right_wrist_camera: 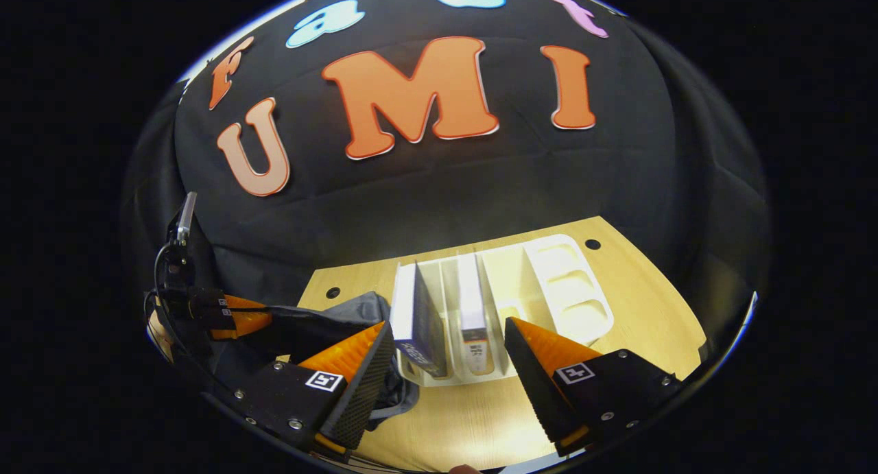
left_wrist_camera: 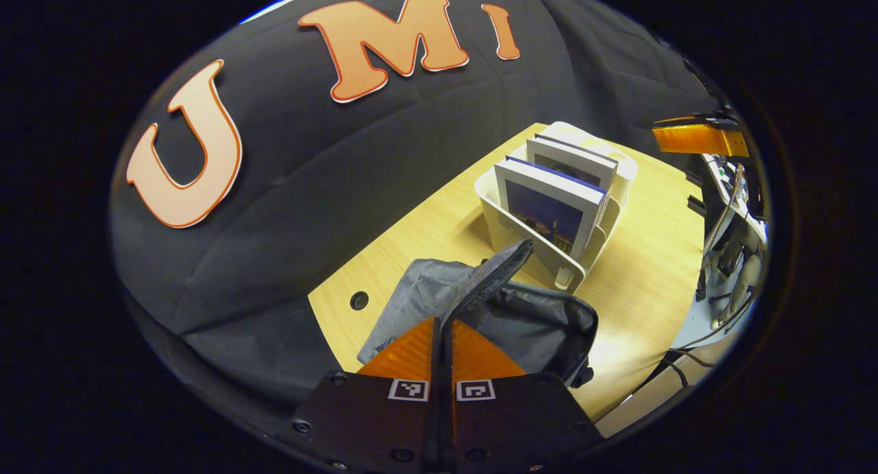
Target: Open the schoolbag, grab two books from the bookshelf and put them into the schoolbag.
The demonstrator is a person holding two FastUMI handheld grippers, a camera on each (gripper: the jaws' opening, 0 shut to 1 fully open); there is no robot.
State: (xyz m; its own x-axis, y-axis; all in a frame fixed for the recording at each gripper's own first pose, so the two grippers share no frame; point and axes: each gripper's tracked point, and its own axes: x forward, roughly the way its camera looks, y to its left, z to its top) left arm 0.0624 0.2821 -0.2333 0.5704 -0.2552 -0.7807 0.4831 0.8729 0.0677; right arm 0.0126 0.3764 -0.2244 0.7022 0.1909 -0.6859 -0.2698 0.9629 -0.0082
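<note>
In the right gripper view, the schoolbag lies lower left, its flap pinched in the left gripper (fingers together). At lower centre the right gripper is spread apart, nearer the two upright books: one just ahead, the other beside it in the bookshelf.

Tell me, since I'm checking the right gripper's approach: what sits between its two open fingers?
In the right gripper view, the right gripper brackets two upright books standing in the white bookshelf.
</note>
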